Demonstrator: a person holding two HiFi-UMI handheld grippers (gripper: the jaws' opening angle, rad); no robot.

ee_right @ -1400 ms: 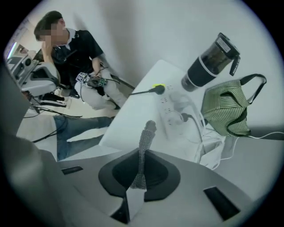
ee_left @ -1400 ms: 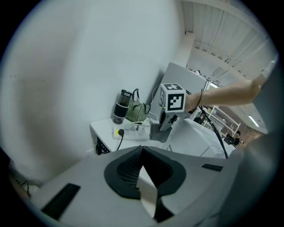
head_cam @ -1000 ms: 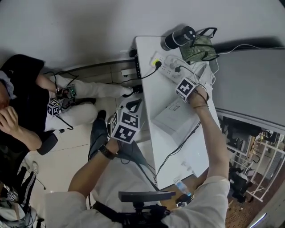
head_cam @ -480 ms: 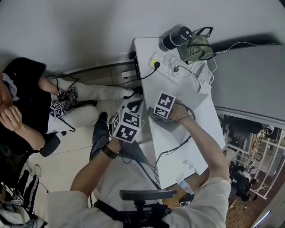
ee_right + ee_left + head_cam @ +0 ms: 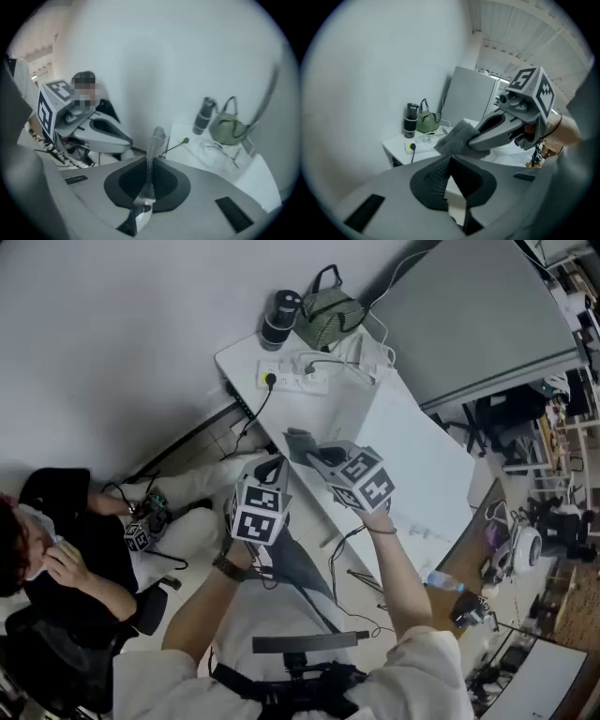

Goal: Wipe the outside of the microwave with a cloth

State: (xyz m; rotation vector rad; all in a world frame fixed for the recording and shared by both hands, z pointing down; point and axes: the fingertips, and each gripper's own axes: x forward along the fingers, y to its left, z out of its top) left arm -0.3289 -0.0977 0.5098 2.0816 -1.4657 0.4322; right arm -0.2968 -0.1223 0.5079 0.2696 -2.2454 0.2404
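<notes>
A grey cloth (image 5: pixel 298 442) sticks out of my right gripper (image 5: pixel 314 454), which is shut on it above the near-left edge of the white table (image 5: pixel 422 465). In the right gripper view the cloth (image 5: pixel 153 152) stands upright between the jaws. My left gripper (image 5: pixel 272 465) hovers close beside it on the left, off the table, jaws closed with nothing between them. The left gripper view shows the right gripper (image 5: pixel 501 129) with the cloth (image 5: pixel 457 138) just ahead. I cannot make out a microwave in any view.
At the table's far end are a black bottle (image 5: pixel 279 319), a green bag (image 5: pixel 328 315) and a white power strip (image 5: pixel 295 381) with cables. A large grey panel (image 5: pixel 469 324) stands behind. A person in black (image 5: pixel 66 559) sits at left. A water bottle (image 5: pixel 441 582) lies near.
The right gripper has come back from the far part of the table to its near-left edge, beside the left gripper, with the grey cloth in it. The head view has swung round.
</notes>
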